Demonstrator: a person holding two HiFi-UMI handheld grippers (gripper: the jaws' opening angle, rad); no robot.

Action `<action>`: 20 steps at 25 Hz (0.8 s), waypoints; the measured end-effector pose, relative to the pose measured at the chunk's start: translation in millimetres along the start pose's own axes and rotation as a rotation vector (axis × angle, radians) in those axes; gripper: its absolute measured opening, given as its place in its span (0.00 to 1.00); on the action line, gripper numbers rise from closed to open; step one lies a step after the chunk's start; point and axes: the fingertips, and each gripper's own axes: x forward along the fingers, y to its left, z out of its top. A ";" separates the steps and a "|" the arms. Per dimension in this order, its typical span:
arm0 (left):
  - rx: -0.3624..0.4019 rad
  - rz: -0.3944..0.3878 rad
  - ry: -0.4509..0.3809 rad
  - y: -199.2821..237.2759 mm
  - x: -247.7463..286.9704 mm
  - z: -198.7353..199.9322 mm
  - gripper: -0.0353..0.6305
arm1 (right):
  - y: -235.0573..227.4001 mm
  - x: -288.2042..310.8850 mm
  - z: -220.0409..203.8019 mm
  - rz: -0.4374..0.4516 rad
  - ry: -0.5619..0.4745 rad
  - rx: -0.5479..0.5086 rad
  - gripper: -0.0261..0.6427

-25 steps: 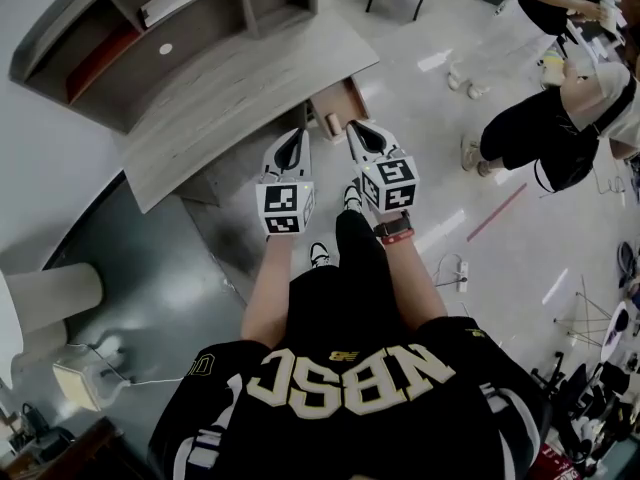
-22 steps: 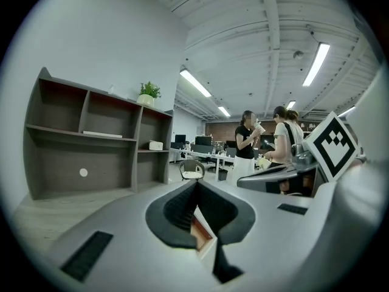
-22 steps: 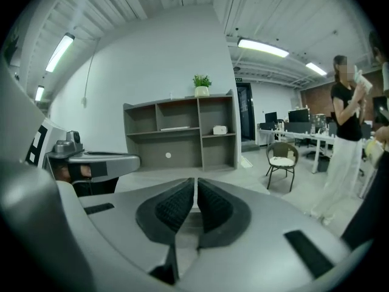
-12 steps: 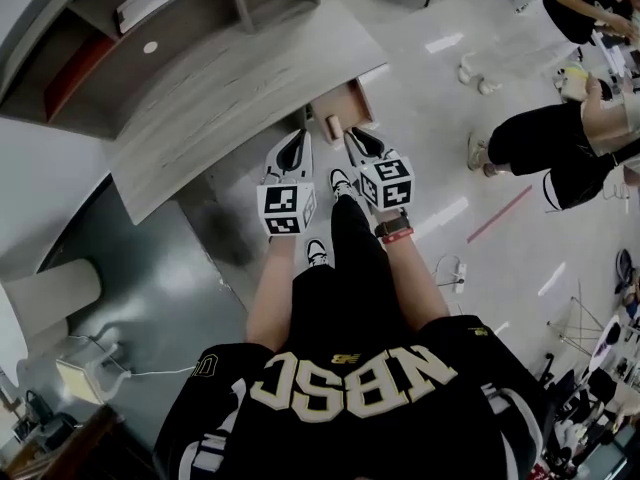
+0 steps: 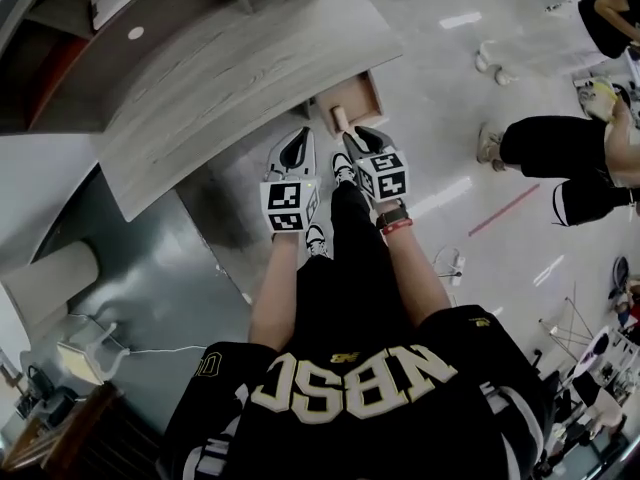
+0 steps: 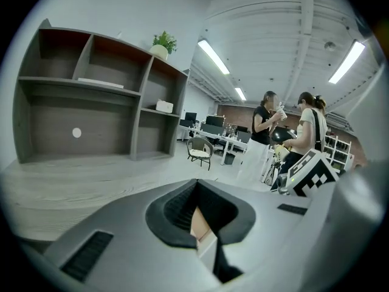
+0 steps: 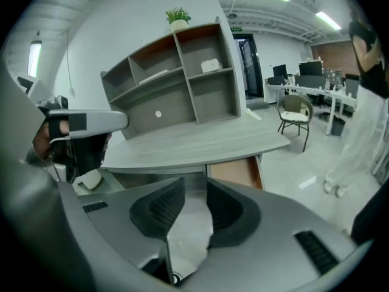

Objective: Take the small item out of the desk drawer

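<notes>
A grey wooden desk (image 5: 230, 78) has its small drawer (image 5: 364, 96) pulled open at the right end. A small pale cylinder-like item (image 5: 340, 119) stands in the drawer's near left corner. My left gripper (image 5: 297, 136) is held just short of the desk edge, left of the drawer, its jaws together and empty (image 6: 196, 182). My right gripper (image 5: 358, 134) is in front of the drawer. Its jaws (image 7: 194, 184) are opening and only floor shows between them. The drawer's tan side (image 7: 234, 172) shows ahead in the right gripper view, under the desk top (image 7: 194, 142).
A grey shelf unit (image 5: 150, 8) stands on the back of the desk, with a potted plant (image 7: 178, 18) on top. People (image 5: 570, 158) stand to the right. A chair (image 7: 296, 111) is beyond the desk's end. A cable and plug (image 5: 450, 263) lie on the floor.
The head view has shifted towards the desk, which now looks larger. Both grippers keep about the same place in front of the drawer.
</notes>
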 end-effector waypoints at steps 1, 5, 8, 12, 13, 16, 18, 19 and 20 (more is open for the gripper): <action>-0.005 0.001 0.006 1.5 3.4 -4.3 0.08 | -4.4 8.0 -5.9 -0.002 0.018 -0.003 0.22; -0.030 0.002 0.033 8.7 22.5 -22.6 0.08 | -28.0 44.5 -28.1 -0.016 0.089 0.000 0.25; -0.047 0.010 0.056 11.4 36.6 -36.4 0.08 | -45.3 70.3 -46.0 -0.010 0.140 0.003 0.28; -0.056 0.015 0.070 12.1 48.4 -49.8 0.08 | -58.6 101.3 -71.3 0.000 0.203 0.009 0.32; -0.062 0.015 0.068 12.8 51.7 -52.2 0.08 | -62.3 109.9 -77.1 0.002 0.216 0.015 0.34; -0.076 0.021 0.075 18.6 61.7 -60.4 0.07 | -72.8 136.6 -94.4 0.004 0.268 0.034 0.37; -0.077 0.027 0.086 23.3 67.8 -64.7 0.08 | -78.0 151.5 -105.1 0.007 0.312 0.032 0.37; -0.078 0.029 0.090 25.2 70.6 -66.6 0.07 | -80.4 158.4 -110.1 0.012 0.329 0.034 0.37; -0.079 0.030 0.093 27.1 73.4 -68.4 0.08 | -82.2 164.9 -114.4 0.018 0.342 0.040 0.37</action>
